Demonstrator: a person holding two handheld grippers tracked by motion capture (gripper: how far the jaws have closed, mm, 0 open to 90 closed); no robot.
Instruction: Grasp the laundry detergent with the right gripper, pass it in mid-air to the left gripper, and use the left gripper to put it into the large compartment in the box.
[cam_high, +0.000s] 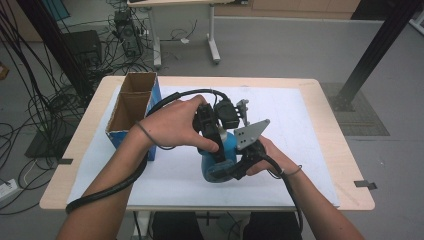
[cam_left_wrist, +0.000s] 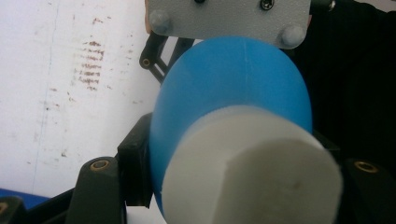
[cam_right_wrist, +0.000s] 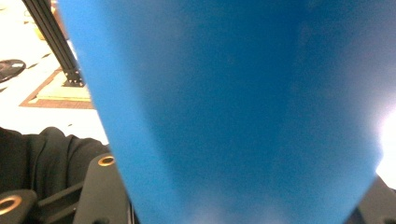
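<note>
A blue bottle (cam_high: 216, 165) with a white cap is held over the white-covered table, near its front middle. My left gripper (cam_high: 222, 144) comes in from above and is shut on the bottle at its cap end. In the left gripper view the white cap (cam_left_wrist: 252, 172) stands close up, the blue body (cam_left_wrist: 233, 79) behind it and a black jaw on each side. My right gripper (cam_high: 241, 167), with its grey plate (cam_high: 251, 133), is shut on the bottle's body. In the right gripper view the blue body (cam_right_wrist: 233, 102) rises between the two jaws.
An open cardboard box (cam_high: 132, 107) with blue sides and two compartments stands at the table's left. The white sheet (cam_high: 300, 125) lies bare to the right. A black cable (cam_high: 100, 192) trails off the front left edge. Beyond the table are a black post (cam_high: 380, 45) and floor cables.
</note>
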